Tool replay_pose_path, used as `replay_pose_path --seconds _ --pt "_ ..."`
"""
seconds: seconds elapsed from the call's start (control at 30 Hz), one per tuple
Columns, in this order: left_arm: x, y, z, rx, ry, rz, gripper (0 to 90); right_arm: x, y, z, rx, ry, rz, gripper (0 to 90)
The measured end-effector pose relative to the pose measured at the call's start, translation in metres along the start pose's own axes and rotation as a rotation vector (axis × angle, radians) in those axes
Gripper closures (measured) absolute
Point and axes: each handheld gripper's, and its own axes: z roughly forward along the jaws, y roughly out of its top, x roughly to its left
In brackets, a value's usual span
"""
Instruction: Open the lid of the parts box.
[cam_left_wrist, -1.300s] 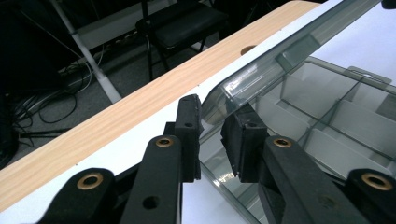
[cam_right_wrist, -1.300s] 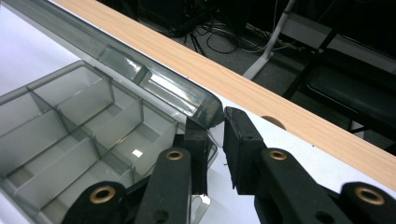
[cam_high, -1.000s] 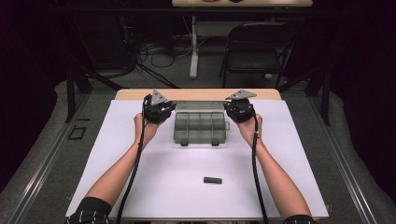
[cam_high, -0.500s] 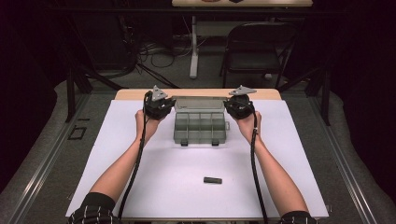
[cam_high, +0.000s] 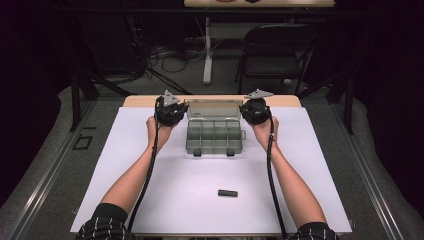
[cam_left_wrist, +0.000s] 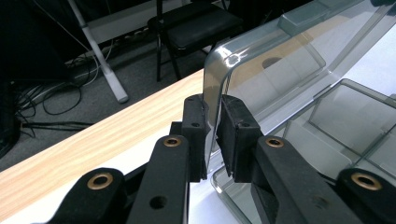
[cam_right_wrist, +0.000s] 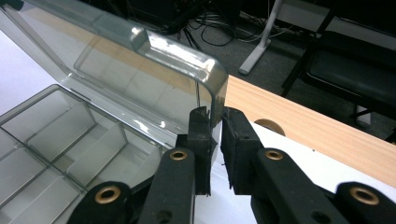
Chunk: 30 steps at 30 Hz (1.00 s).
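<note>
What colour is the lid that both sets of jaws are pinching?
The lid is see-through smoky grey plastic; the left gripper view shows it best.

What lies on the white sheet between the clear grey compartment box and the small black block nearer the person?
Nothing: in the high view, the white sheet is bare between the clear grey compartment box and the small black block.
</note>
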Motion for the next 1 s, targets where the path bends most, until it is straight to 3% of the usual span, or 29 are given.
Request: replay_pose_path --seconds 0.57,1.0 --pt "0.005 0.002 0.012 0.01 0.018 -0.03 79.8 -0.005 0.002 0.011 -0.001 -0.006 0.029 81.5" --pt "0.006 -0.005 0.027 0.043 0.031 -0.058 79.9 -0.006 -0.004 0.023 0.016 -0.009 0.059 81.4"
